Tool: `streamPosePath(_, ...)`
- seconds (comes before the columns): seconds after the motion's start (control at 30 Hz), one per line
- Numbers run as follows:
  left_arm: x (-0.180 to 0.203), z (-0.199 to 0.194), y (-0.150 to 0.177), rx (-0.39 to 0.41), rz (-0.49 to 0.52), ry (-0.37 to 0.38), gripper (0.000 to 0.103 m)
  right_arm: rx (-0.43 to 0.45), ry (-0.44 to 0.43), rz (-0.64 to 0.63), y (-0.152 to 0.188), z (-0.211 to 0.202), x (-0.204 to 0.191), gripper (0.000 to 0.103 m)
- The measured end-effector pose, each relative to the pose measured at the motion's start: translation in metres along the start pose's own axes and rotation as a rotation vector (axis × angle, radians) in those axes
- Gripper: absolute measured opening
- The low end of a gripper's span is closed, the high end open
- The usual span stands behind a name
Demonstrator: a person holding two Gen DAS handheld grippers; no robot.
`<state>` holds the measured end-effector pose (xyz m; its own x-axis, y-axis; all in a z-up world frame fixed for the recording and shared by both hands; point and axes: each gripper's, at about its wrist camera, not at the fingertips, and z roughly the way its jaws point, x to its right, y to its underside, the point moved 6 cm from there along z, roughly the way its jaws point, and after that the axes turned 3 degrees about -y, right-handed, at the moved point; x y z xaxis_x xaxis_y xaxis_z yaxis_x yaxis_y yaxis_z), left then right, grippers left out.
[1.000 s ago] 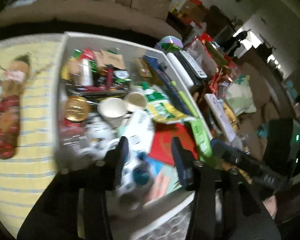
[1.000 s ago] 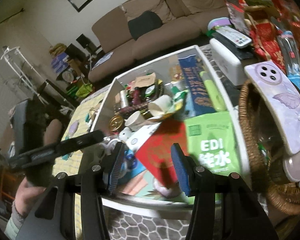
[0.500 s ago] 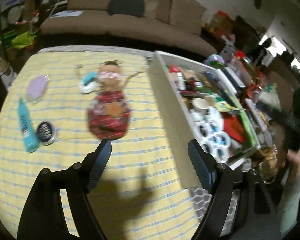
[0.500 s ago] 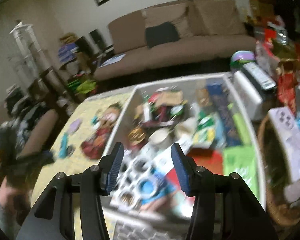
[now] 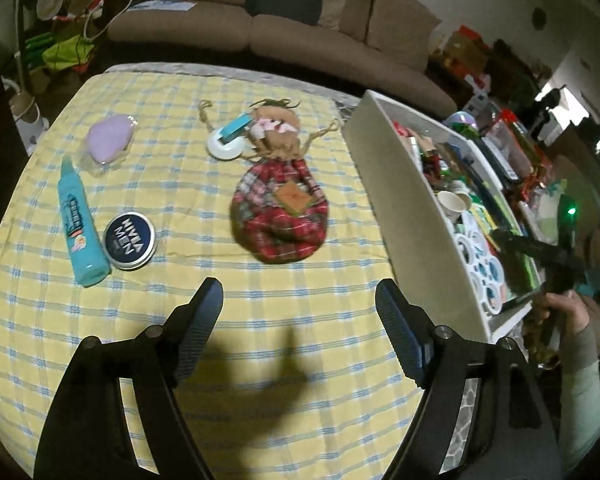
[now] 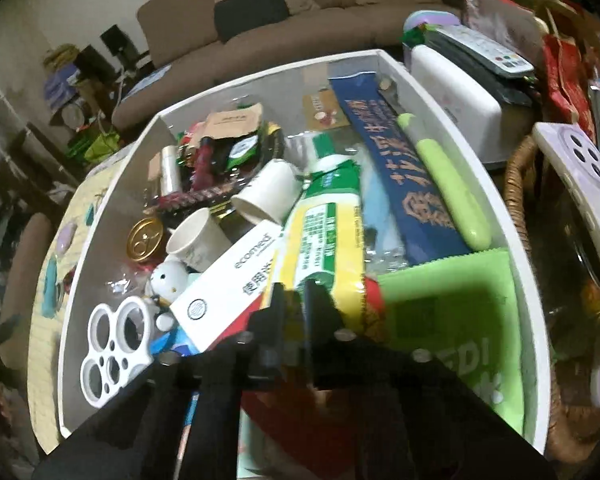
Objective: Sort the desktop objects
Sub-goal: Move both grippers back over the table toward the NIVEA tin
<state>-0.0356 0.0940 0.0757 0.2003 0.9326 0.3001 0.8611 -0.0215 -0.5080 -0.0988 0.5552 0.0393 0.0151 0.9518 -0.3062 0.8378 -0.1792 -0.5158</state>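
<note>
My left gripper (image 5: 299, 308) is open and empty above the yellow checked cloth (image 5: 260, 340). On the cloth lie a plaid doll (image 5: 280, 204), a teal tube (image 5: 78, 220), a Nivea tin (image 5: 129, 241), a purple case (image 5: 110, 140) and a white disc (image 5: 225, 146). My right gripper (image 6: 294, 300) is inside the white bin (image 6: 112, 184), its fingers nearly together at the low edge of a yellow-green packet (image 6: 320, 248) beside a white ecomed box (image 6: 228, 284). I cannot tell if it grips anything.
The bin (image 5: 404, 216) holds paper cups (image 6: 198, 236), a gold tin (image 6: 145, 238), a blue packet (image 6: 400, 168), a green pen (image 6: 448, 180), a green pouch (image 6: 452, 320) and a white ring holder (image 6: 114, 344). A wicker basket (image 6: 516, 184), a remote (image 6: 484, 52) and a sofa (image 5: 260, 20) stand around.
My left gripper has swung left out of the bin and now hangs over the cloth. My right gripper has dropped into the bin and its fingers have closed together.
</note>
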Motion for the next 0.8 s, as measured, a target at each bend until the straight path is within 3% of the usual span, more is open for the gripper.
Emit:
streamPosePath(0.1, -0.016, -0.004, -0.001, 0.014, -0.022, -0.011, 0.077, 0.016, -0.011, -0.015, -0.009, -0.012, -0.008, 0.011)
streamPosePath(0.23, -0.054, -0.013, -0.005, 0.042, -0.063, -0.05, 0.082, 0.061, -0.038, -0.077, -0.016, -0.043, -0.048, 0.021)
streamPosePath(0.43, -0.099, -0.01, -0.007, 0.047, -0.076, -0.131, 0.083, 0.111, -0.172, -0.217, -0.016, -0.065, -0.151, 0.044)
streamPosePath(0.5, -0.105, -0.005, -0.007, 0.047, -0.067, -0.138, 0.088, 0.107, -0.234, -0.266, -0.013, -0.062, -0.192, 0.052)
streamPosePath(0.53, -0.108, -0.002, -0.007, 0.045, -0.052, -0.152, 0.093, 0.098, -0.261, -0.286, -0.01, -0.058, -0.21, 0.054)
streamPosePath(0.67, -0.111, 0.017, -0.013, 0.028, 0.079, -0.205, 0.095, 0.041, -0.321, -0.342, 0.005, -0.029, -0.274, 0.057)
streamPosePath(0.8, -0.113, 0.038, -0.022, -0.006, 0.271, -0.25, 0.095, -0.028, -0.382, -0.319, 0.021, 0.006, -0.306, 0.062)
